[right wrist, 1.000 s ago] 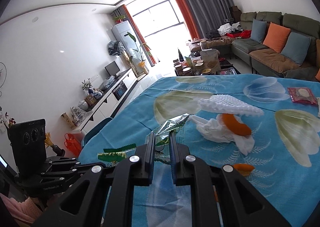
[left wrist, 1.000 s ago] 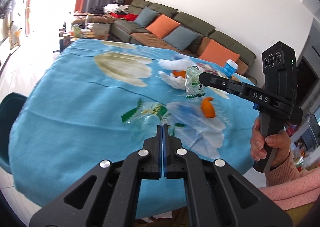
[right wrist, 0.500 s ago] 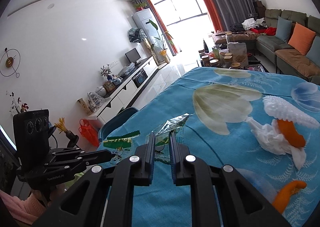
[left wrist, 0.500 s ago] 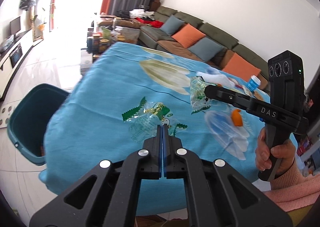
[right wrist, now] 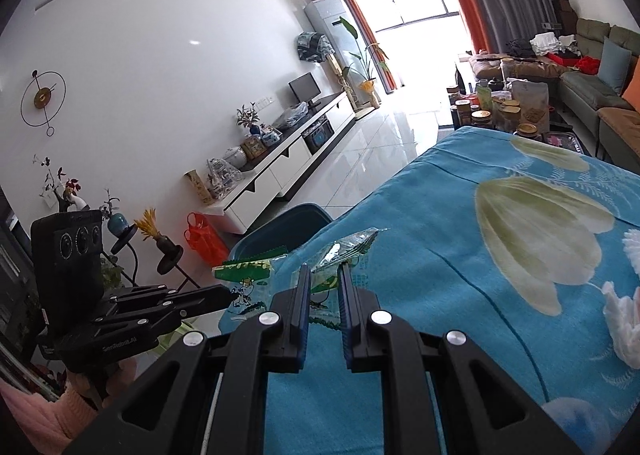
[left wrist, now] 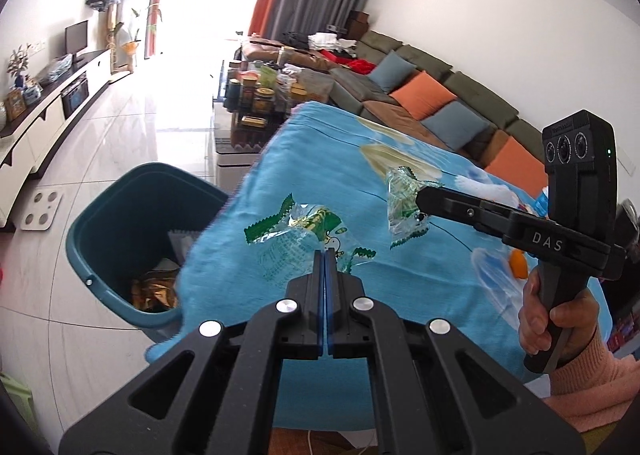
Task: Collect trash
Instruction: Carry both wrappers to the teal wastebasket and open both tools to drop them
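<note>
Left wrist view: left gripper [left wrist: 324,255] at 6 o'clock, its jaws pressed together on a clear wrapper with green print [left wrist: 298,233], which hangs above the near edge of the table.
Right wrist view: right gripper [right wrist: 324,275] at 6 o'clock, jaws a little apart yet pinching a crumpled silver-and-green wrapper [right wrist: 348,245] between the fingers [right wrist: 304,287].
Right gripper from the left camera: it reaches in from 3 o'clock, the second wrapper [left wrist: 402,201] dangling from its tip, a hand [left wrist: 556,319] around the handle.
Left gripper from the right camera: it shows at 8 o'clock, its wrapper [right wrist: 246,275] at the fingertips.
Bin: teal trash bin [left wrist: 120,215] on the floor at 9 o'clock in the left view, just beside the table edge, with paper and foil scraps inside; only its rim [right wrist: 280,221] peeks past the cloth in the right view.
Table: blue flowered cloth [left wrist: 320,159] covers it; an orange peel [left wrist: 518,267] lies at 3 o'clock and white tissue [right wrist: 624,319] at 3 o'clock in the right view.
Background: sofa with orange and blue cushions [left wrist: 424,95] at 1 o'clock.
</note>
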A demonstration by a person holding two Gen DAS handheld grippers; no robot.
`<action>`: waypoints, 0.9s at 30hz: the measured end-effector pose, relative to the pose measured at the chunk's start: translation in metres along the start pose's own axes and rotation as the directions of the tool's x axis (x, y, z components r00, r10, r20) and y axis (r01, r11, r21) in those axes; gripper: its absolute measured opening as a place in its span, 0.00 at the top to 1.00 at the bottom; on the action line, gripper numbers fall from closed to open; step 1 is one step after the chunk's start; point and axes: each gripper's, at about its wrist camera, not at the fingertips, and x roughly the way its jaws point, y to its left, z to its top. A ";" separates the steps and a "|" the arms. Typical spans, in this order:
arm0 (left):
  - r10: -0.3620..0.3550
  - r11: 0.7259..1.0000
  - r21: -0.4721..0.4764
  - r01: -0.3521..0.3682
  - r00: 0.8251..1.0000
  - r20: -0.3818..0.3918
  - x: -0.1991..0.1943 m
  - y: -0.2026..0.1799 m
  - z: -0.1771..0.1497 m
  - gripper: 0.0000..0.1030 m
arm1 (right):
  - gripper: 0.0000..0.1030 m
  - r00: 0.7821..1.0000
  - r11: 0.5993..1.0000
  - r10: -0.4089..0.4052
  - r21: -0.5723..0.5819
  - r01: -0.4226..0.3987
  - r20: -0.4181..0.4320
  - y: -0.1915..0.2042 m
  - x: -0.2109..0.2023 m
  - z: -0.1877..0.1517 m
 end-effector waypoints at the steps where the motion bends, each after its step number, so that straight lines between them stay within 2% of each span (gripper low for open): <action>1: 0.010 1.000 -0.008 -0.010 1.000 0.004 -0.001 0.004 0.001 0.99 | 0.88 1.000 1.000 0.009 -0.003 -0.009 -0.007 0.002 0.005 0.002; 16: 0.137 0.984 -0.121 -0.133 0.990 0.023 -0.004 0.072 0.012 0.99 | 0.88 0.991 0.993 0.082 -0.074 -0.091 -0.109 0.038 0.081 0.031; 27: 0.191 0.966 -0.179 -0.188 0.982 -0.003 0.006 0.102 0.012 0.99 | 0.88 0.982 0.987 0.058 -0.136 -0.083 -0.178 0.060 0.129 0.041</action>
